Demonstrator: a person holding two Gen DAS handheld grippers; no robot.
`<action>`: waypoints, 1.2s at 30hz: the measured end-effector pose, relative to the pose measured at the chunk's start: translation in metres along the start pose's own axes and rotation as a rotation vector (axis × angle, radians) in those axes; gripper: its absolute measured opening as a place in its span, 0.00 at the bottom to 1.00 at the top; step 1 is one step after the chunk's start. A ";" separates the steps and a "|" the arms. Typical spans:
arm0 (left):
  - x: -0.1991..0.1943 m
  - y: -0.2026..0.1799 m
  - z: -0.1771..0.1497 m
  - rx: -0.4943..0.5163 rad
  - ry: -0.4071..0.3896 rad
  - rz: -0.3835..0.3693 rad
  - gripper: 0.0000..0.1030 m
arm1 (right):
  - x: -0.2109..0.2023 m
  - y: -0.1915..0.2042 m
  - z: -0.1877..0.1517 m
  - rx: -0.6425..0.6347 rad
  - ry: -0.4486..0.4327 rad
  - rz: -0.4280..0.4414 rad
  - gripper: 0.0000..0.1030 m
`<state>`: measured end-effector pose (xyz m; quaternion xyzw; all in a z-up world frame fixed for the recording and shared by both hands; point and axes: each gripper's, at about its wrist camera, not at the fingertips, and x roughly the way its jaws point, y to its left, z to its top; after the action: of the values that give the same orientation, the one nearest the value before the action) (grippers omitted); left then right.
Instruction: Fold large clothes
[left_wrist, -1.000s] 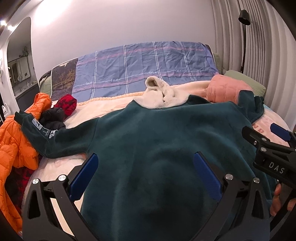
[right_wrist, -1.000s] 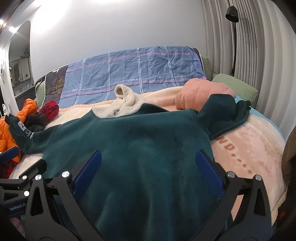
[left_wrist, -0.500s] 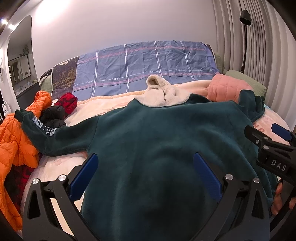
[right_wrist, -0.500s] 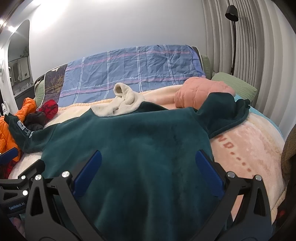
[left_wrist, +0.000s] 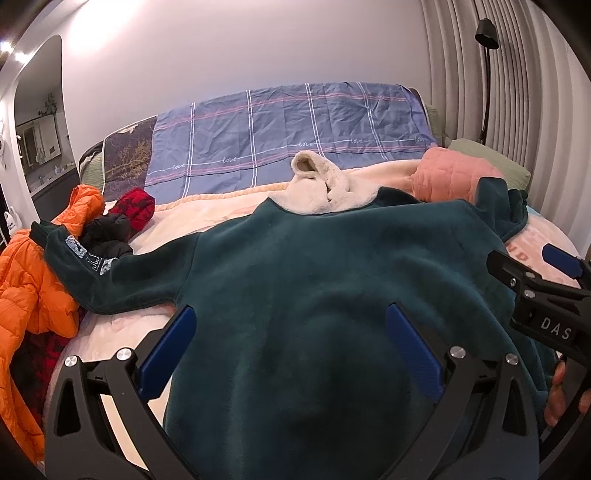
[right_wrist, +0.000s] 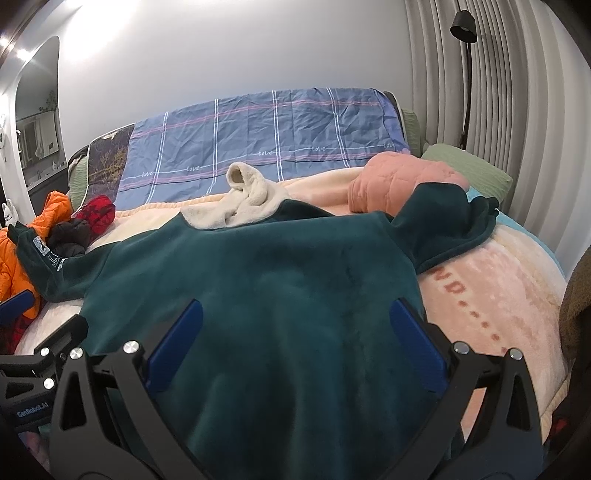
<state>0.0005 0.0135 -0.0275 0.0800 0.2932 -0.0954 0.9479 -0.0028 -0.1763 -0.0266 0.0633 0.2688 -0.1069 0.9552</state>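
Since the earlier frames almost nothing has shifted: both claws have stayed side by side over the near hem, and the garment lies as it did. The dark green fleece hooded sweatshirt (left_wrist: 314, 295) is spread flat, back up, across the bed with the pale peach blanket (right_wrist: 491, 295). Its cream fleece-lined hood (left_wrist: 321, 188) points toward the far blue plaid cover (left_wrist: 288, 125). The left sleeve (left_wrist: 96, 269) stretches out to the left, its cuff resting against the orange puffer jacket (left_wrist: 29, 280) beside a black and a red bundle. The right sleeve (right_wrist: 447, 225) is bunched at the far right, touching the pink quilted cushion (right_wrist: 399, 181). The left claw (left_wrist: 291, 350) is spread wide above the near part of the sweatshirt, gripping nothing. The right claw (right_wrist: 295, 343) is likewise spread wide and empty, just right of the left one.
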 end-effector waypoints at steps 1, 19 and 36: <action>0.000 0.001 0.000 0.000 0.000 0.001 0.99 | 0.001 0.000 0.000 0.001 0.003 0.001 0.98; -0.003 0.007 0.001 -0.010 -0.004 0.007 0.99 | 0.007 0.011 -0.005 -0.009 0.030 0.026 0.98; -0.009 0.013 0.000 -0.017 -0.015 0.002 0.99 | 0.009 0.015 -0.006 -0.014 0.040 0.032 0.98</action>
<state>-0.0037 0.0272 -0.0215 0.0712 0.2869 -0.0927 0.9508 0.0058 -0.1629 -0.0354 0.0630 0.2874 -0.0884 0.9516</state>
